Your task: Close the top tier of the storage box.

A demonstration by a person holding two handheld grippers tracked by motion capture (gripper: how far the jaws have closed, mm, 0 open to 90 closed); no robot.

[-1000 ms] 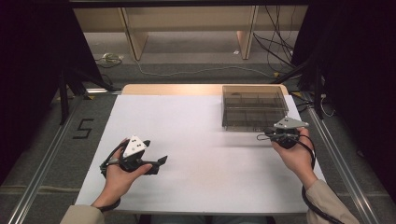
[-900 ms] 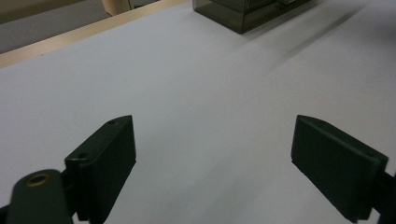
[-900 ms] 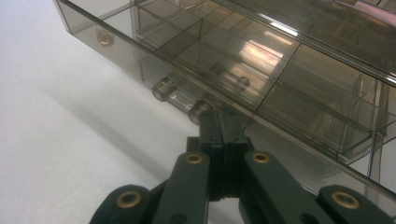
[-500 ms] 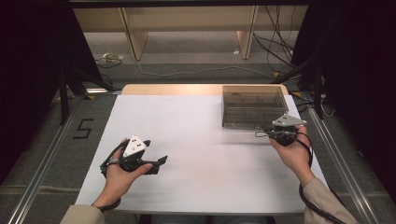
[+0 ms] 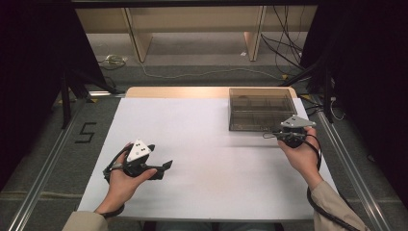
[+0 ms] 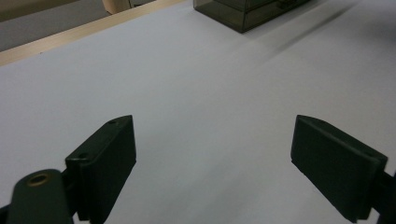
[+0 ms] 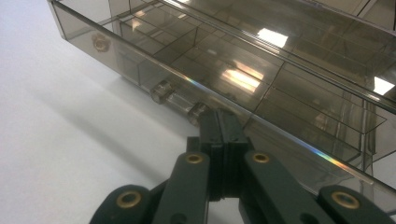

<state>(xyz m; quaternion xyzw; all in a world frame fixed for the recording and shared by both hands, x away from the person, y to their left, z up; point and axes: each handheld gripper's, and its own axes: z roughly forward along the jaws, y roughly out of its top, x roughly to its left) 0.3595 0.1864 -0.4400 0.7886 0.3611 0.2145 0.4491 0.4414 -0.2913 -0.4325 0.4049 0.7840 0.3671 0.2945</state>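
We're on the right gripper (image 7: 223, 116) now. Its two black jaws are pressed flat together with nothing visible between them. The tips sit right up against the front wall of the smoky clear box (image 7: 261, 79). In the right gripper view that wall runs as a long diagonal from upper left to lower right. Two small round knobs (image 7: 161, 91) stick out of it just to the left of the tips. We can't tell whether the tips touch the nearer knob or only stand beside it.

From the high view, the box (image 5: 260, 108) sits in the upper right of the white table (image 5: 202, 144), its long front edge running left to right. The right gripper (image 5: 276, 136) is just below that edge, pointing leftward along it, so this hand is clearly the nearer one.

The left gripper (image 5: 166, 166) rests low in the lower left, well apart from the box. Its own view shows the jaws spread wide over bare table, the box (image 6: 243, 11) far off at the top edge. Nothing stands between either gripper and the box.
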